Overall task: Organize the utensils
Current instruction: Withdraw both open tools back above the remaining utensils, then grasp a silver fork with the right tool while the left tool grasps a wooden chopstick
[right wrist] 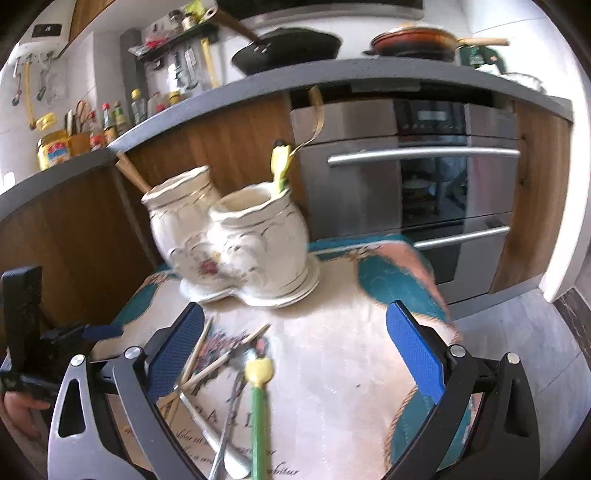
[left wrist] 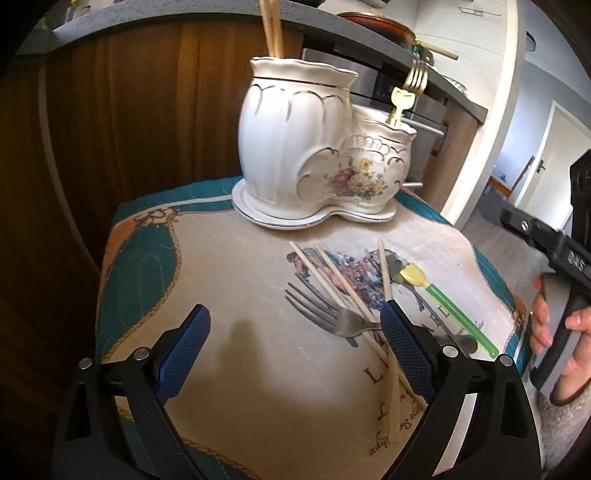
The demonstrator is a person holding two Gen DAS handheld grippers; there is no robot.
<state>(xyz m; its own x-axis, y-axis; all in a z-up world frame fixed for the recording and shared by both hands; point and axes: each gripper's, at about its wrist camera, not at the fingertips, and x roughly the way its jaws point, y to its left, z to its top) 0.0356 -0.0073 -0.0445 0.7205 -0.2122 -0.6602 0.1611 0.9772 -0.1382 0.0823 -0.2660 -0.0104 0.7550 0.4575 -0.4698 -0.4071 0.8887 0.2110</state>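
Both the left gripper (left wrist: 295,325) and the right gripper (right wrist: 295,328) hang wide apart and empty over the cloth-covered table (left wrist: 240,266). A fork (left wrist: 325,314), chopsticks (left wrist: 332,277) and a green-handled utensil (left wrist: 443,299) lie near the white ceramic holder (left wrist: 314,147), which stands at the table's far edge.

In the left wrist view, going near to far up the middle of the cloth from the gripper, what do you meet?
Left gripper, jaws wide apart → steel fork lying on the cloth → white ceramic holder on its saucer → wooden chopsticks standing in its taller pot → grey countertop edge.
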